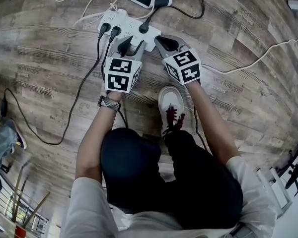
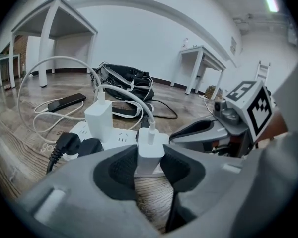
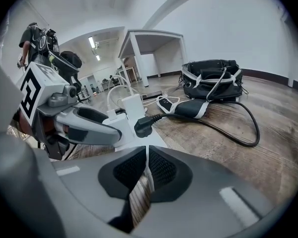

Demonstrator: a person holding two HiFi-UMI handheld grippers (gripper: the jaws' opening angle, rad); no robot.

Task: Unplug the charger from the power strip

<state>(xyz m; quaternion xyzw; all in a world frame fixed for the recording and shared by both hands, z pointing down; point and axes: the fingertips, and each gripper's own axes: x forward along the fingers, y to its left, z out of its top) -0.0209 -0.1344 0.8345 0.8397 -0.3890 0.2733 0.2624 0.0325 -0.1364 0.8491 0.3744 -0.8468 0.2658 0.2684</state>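
Observation:
A white power strip (image 1: 120, 20) lies on the wooden floor with several plugs in it. At its near end stands a white charger (image 2: 150, 153) with a white cable coming out of its top. My left gripper (image 2: 150, 151) is shut on this charger, one black pad pressed to each side. In the head view the left gripper (image 1: 131, 44) sits at the strip's near edge. My right gripper (image 1: 160, 39) is just right of it, shut, its tips at the strip's end (image 3: 150, 142) beside a black plug (image 3: 144, 127).
A second white charger (image 2: 98, 117) and two black plugs (image 2: 72, 145) stand further along the strip. Behind lie a black bag (image 2: 126, 78), a phone (image 2: 66, 102) on its cable and loose cords. The person's shoe (image 1: 170, 105) is close behind the grippers.

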